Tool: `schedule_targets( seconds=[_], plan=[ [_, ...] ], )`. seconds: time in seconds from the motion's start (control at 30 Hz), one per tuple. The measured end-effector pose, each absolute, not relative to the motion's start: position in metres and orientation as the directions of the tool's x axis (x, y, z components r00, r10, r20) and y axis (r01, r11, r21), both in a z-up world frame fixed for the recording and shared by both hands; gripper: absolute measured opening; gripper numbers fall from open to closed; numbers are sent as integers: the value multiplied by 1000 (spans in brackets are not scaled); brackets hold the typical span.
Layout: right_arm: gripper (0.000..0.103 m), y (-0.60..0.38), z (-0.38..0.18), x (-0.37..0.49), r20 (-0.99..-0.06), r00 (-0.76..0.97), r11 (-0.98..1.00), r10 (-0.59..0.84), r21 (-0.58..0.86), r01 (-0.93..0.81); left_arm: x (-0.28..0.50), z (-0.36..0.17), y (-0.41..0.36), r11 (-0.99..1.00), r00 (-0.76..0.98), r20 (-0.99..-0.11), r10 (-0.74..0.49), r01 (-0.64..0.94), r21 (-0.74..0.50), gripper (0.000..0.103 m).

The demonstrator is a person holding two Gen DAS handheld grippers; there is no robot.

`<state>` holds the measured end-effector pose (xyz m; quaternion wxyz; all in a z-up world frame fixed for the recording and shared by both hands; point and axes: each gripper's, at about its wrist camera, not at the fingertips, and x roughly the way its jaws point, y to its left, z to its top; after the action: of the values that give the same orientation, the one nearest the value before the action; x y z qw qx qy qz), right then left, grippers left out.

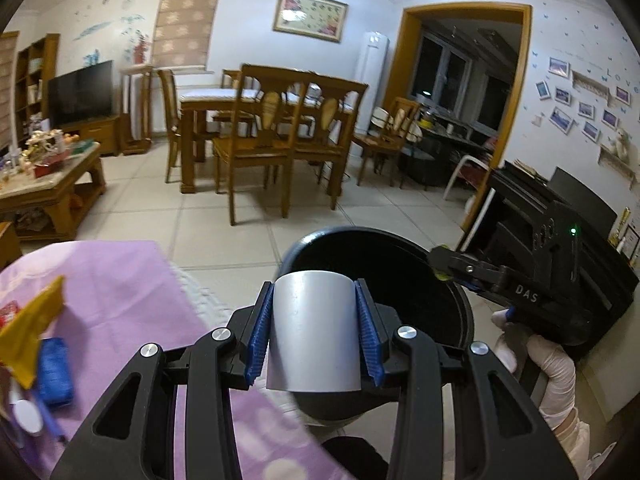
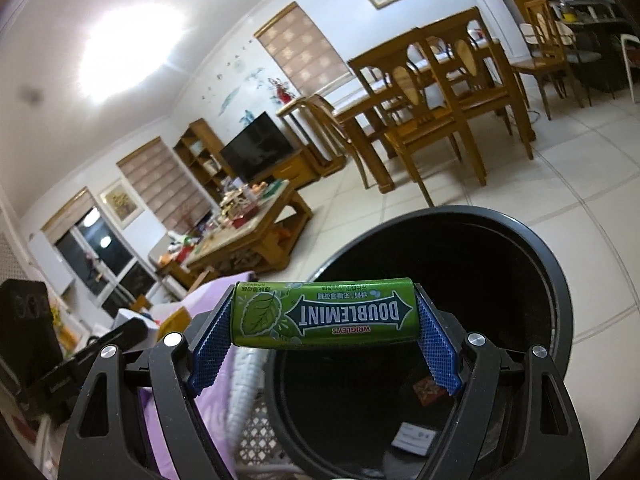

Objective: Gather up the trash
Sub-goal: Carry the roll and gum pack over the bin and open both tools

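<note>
Left hand-held gripper (image 1: 314, 332) clamps silver cup (image 1: 312, 336).

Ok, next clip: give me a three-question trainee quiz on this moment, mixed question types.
1. Multiple choice: what does the left gripper hold? A) a silver cylinder B) a yellow wrapper C) a blue packet
2. True or false: the green Doublemint pack lies loose inside the black bin.
3. Short answer: where do the remaining scraps, such as the yellow wrapper, lie?

Key:
1. A, the silver cylinder sits between the blue fingers.
2. False; the right gripper holds it by its ends above the bin's opening.
3. On the purple cloth beside the bin.
</note>
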<state>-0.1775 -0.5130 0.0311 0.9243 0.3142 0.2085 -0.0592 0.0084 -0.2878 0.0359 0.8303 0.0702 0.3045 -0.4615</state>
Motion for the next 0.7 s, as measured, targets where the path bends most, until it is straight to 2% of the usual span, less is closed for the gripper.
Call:
schedule_targets(
  seconds=[0.27,0.5,0.7],
  plan=[
    [81,-529,11,-179,-449,893,768,21,579,272,1,5,-339,511,293,-631,-718,838,-193,39],
    [81,-524,4,-163,-516,857,792,-8,520,321,4,-30,-370,496,224,-717,-661,846,-193,39],
    [81,-526,-5,-157,-554,832,802,-44,476,360,4,-40,-377,493,202,-740,-642,848,-197,39]
  ],
)
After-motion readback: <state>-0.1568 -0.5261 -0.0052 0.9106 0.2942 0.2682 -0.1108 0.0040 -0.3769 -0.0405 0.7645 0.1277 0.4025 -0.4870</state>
